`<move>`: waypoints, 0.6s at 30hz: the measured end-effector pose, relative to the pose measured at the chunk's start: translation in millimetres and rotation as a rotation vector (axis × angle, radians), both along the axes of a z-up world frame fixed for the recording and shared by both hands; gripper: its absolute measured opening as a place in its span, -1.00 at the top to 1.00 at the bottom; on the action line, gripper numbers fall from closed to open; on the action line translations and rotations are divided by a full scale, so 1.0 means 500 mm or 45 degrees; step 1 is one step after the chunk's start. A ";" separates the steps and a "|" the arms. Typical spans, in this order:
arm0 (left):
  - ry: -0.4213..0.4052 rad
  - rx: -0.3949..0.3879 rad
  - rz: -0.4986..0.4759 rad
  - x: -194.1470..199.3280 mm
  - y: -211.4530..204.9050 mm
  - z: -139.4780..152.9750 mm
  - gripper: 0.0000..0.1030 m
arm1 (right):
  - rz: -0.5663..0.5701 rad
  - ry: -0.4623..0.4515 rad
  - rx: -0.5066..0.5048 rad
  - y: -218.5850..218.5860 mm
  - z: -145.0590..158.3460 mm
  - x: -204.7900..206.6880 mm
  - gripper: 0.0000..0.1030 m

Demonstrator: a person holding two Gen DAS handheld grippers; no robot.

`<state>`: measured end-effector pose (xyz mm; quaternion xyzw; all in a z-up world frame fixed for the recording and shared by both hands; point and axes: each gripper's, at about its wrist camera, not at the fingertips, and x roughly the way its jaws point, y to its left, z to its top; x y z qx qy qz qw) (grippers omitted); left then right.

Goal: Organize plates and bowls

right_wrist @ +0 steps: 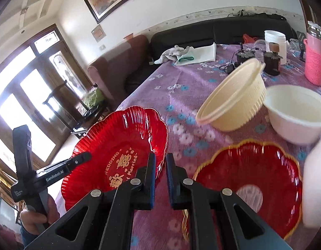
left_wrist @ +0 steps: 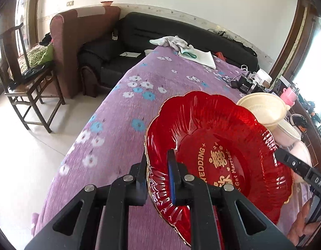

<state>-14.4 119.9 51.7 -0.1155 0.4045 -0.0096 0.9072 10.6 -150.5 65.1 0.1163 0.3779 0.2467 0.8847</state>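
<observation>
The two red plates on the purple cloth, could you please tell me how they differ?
The wedding plate is tilted, its rim pinched in the left claw; the second red plate lies flat, ungripped. The first bears gold lettering; the second shows a pale centre patch. Both are scalloped, translucent red.

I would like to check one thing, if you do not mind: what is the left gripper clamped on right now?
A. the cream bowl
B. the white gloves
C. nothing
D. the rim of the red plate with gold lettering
D: in the left wrist view, the left gripper pinches the rim of the red plate with gold lettering.
</observation>
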 end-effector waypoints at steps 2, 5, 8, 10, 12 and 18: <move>-0.004 -0.018 0.001 -0.024 0.004 0.000 0.71 | 0.008 0.008 0.007 0.000 -0.004 -0.027 0.78; -0.010 -0.028 0.001 -0.057 0.005 -0.003 0.66 | 0.017 0.018 0.017 0.001 -0.009 -0.066 0.78; -0.009 -0.038 -0.003 -0.085 0.000 -0.013 0.62 | 0.027 0.012 0.001 0.001 -0.012 -0.103 0.78; -0.004 -0.055 -0.007 -0.098 -0.002 -0.019 0.62 | 0.029 0.010 -0.008 0.000 -0.016 -0.121 0.77; 0.001 -0.062 -0.006 -0.105 -0.004 -0.024 0.62 | 0.027 0.017 -0.005 -0.007 -0.021 -0.133 0.77; 0.011 -0.065 0.024 -0.111 0.008 -0.033 0.62 | 0.047 0.058 0.008 -0.005 -0.045 -0.138 0.76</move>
